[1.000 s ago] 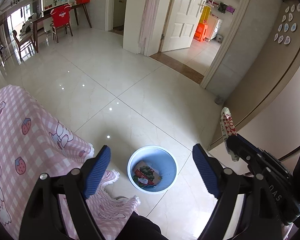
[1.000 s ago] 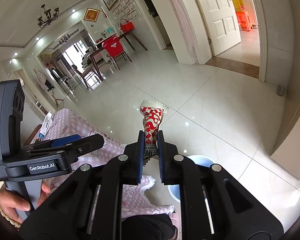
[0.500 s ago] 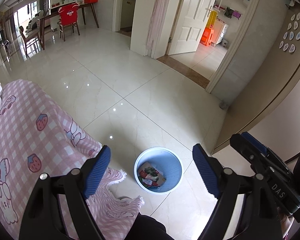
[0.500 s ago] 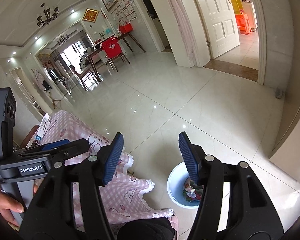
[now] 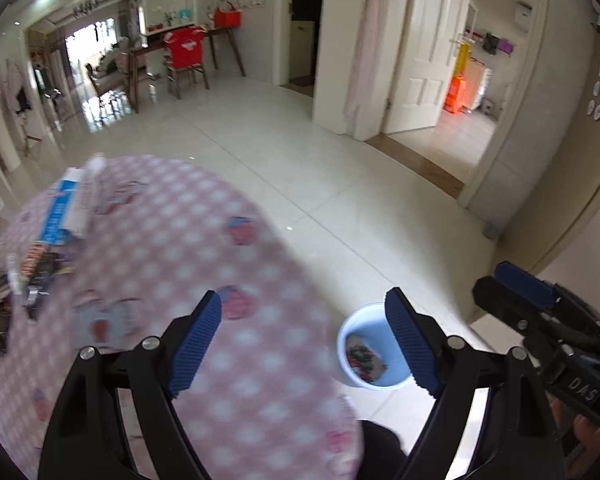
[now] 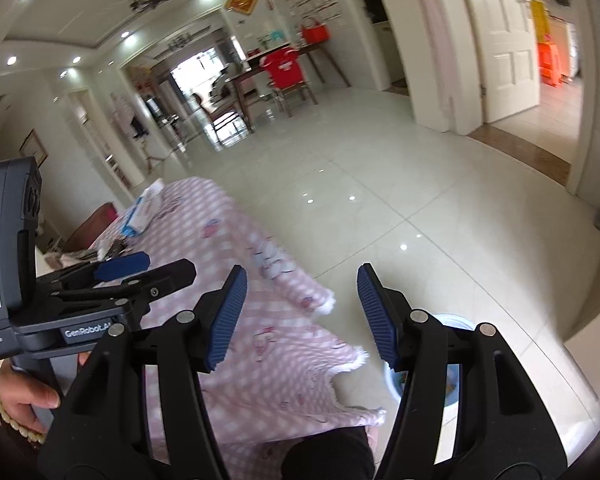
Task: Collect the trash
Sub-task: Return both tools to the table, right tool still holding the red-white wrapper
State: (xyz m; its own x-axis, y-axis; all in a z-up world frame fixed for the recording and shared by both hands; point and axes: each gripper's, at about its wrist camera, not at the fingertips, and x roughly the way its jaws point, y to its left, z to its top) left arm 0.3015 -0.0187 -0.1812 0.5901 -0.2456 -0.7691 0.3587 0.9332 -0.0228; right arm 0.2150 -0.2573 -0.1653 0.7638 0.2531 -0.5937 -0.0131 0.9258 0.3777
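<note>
My left gripper (image 5: 304, 344) and right gripper (image 6: 298, 314) both gape, holding nothing. The blue bin (image 5: 364, 354) with wrappers (image 5: 365, 360) sits lower right. I read "GenRobot.AI" and "DAS" on the handles.

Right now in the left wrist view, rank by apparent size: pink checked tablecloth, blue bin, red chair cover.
1. pink checked tablecloth, by far the largest
2. blue bin
3. red chair cover, which looks smallest but stands far across the room, so its true size is unsure.
</note>
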